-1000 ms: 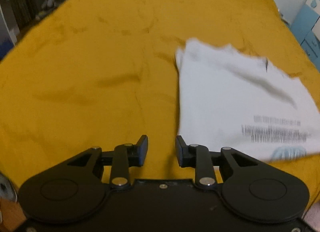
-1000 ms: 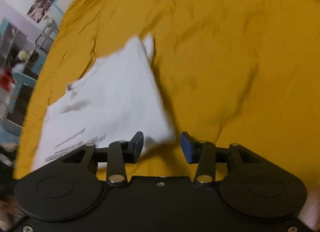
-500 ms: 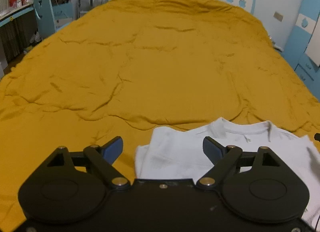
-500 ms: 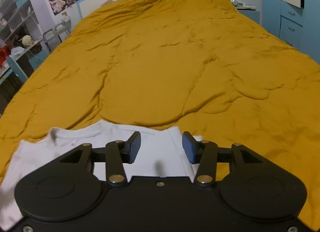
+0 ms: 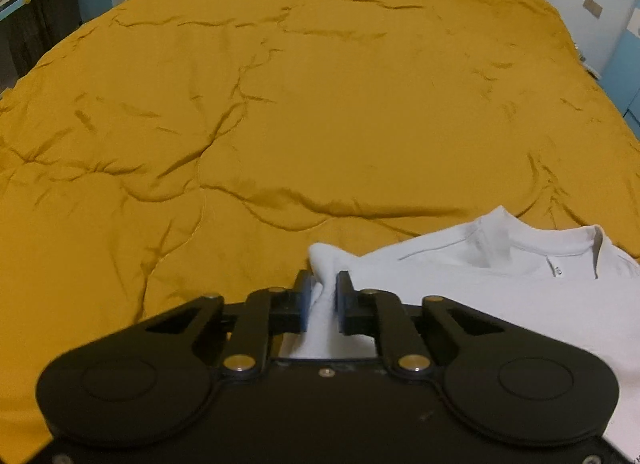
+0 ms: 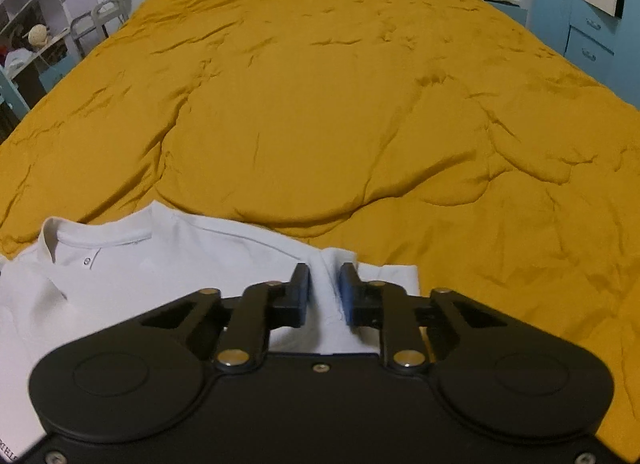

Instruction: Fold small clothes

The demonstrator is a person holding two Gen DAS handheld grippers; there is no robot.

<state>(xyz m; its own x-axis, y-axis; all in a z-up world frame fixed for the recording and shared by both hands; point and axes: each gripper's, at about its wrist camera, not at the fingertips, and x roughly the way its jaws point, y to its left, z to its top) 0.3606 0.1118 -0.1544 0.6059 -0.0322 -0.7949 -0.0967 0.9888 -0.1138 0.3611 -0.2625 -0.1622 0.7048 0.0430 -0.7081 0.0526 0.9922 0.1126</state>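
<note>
Left wrist view, claw: your left claw (image 5: pixel 323 291) is closed down on a bunched ridge of the white shirt (image 5: pixel 500 288), at its left shoulder corner.
Left wrist view, shirt: it lies on the mustard bedspread (image 5: pixel 280 103) at the near edge, spreading to the right of the claw; the collar (image 5: pixel 560 242) sits at the far side.
Left wrist view, progress: you have the grip, but no fold shows here; the body looks flat and single-layered as far as can be seen.

Right wrist view, claw: your right claw (image 6: pixel 325 288) is pinched shut on a raised pleat of the shirt (image 6: pixel 160 264), at the opposite shoulder corner, near the sleeve edge.
Right wrist view, shirt: it spreads left of the claw, collar (image 6: pixel 100 234) and a small button on the far side.
Right wrist view, heading: the neck points away from you up the bed, so the long axis likely runs from you toward the headboard; the hem is hidden under the claws.
Right wrist view, left to do: judging by both grips, the first fold is about to begin, with every fold still ahead.
</note>
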